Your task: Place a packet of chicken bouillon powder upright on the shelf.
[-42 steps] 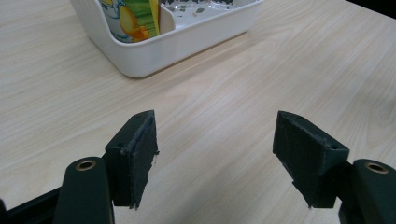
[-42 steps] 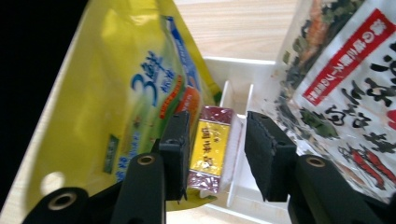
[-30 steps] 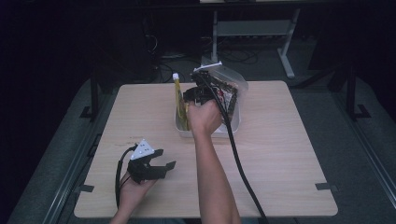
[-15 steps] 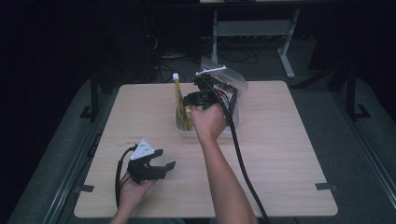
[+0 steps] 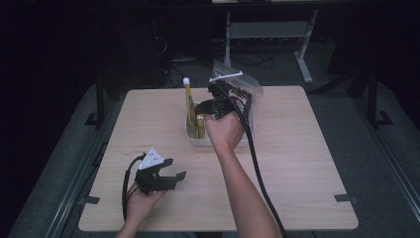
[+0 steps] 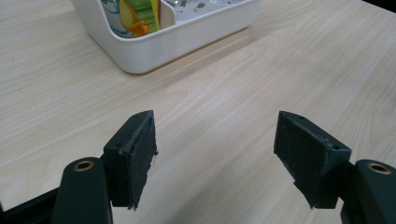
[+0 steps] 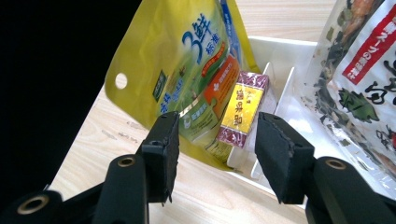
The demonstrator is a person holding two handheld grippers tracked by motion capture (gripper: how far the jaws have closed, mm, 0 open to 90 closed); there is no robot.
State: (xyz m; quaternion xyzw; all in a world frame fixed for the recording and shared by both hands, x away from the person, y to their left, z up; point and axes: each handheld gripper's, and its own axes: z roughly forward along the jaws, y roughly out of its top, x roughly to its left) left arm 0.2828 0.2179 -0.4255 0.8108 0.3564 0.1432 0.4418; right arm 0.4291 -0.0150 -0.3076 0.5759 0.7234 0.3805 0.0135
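A wooden table (image 5: 307,163) seen from above, with a white bin (image 5: 198,138) standing near its far middle. The bin is the landmark here.

Inside the bin, at its left end, a yellow pouch (image 7: 187,70) stands upright, taller than the rim. Just beside the pouch, toward the bin's middle, a small gold and maroon box (image 7: 243,108) leans against a white divider. On the other side of the divider, a clear bag (image 7: 369,84) of dried food with red and black print rises out of the bin.

The right gripper (image 5: 214,106) hangs over the bin's near edge, held in the person's right hand, with its black cable trailing back toward the near edge of the table. Its jaws are apart and have just been opening. In the right gripper view the box shows in the gap between the pads, farther off, and neither pad presses on it.

The left gripper (image 5: 171,171) rests well apart from the bin, toward the table's near left corner, held in the person's left hand. Its jaws stand wide apart with only bare wood between them. In the left gripper view the bin's corner sits ahead of it.
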